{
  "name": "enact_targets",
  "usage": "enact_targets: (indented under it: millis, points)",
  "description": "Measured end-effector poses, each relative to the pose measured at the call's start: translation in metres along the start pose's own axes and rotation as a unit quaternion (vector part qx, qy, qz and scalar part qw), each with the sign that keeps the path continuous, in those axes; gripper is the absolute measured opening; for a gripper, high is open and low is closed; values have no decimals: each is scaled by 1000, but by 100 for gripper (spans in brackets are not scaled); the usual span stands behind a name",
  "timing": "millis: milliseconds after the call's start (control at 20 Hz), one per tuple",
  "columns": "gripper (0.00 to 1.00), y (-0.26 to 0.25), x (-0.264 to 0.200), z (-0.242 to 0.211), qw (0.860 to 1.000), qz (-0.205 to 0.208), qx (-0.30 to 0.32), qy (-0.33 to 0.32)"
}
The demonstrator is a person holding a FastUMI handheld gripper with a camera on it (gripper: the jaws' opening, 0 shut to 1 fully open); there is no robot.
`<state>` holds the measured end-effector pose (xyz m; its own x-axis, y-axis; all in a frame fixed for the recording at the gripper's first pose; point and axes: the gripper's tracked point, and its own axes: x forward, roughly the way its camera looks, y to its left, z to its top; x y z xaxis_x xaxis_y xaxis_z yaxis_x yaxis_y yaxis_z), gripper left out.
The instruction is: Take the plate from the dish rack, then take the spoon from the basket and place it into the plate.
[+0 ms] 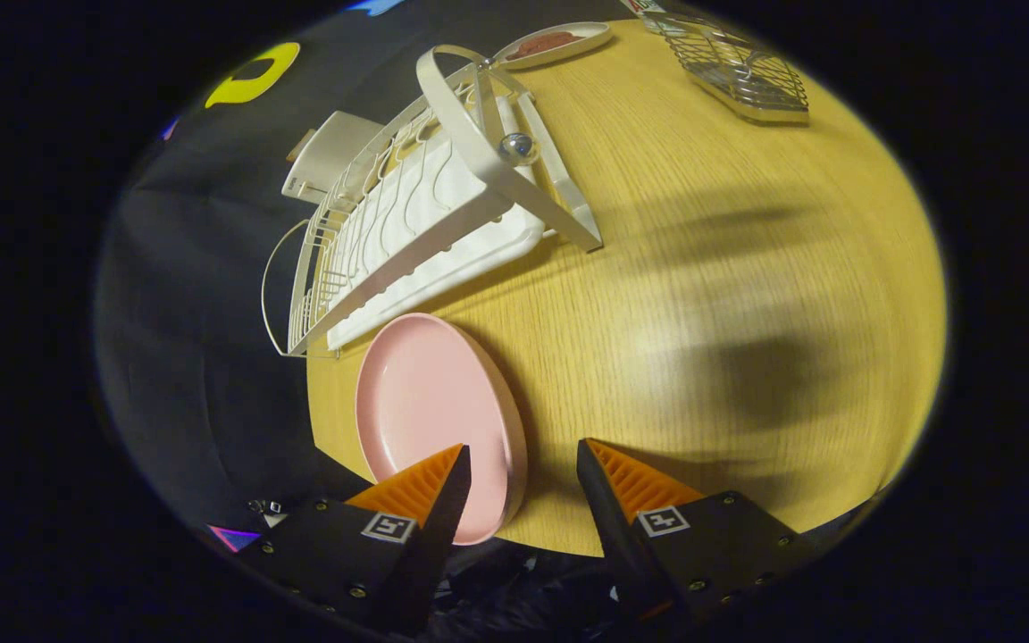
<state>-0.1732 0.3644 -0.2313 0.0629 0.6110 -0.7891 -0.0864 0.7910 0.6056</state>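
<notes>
Lying flat at the near edge of the light wooden bench (702, 295), the round pink plate (430, 402) is sitting beside the white wire dish rack (407, 223) while the gripper (523, 464) is hovering, jaws wide, one fingertip (443, 482) overlapping its rim.

a wooden table (711, 295) carries everything. at its far edge lies a shallow white dish (553, 45) holding something reddish. a pale boxy object (329, 154) sits against the black cloth wall.
</notes>
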Motion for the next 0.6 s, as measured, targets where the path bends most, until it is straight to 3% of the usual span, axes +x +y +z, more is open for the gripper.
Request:
enact_targets:
  millis: [350,600]
  points:
    - [75,-6,-37,26,999,0,-8,-50]
    - [75,-43,-93,80,983,-63,-5,-172]
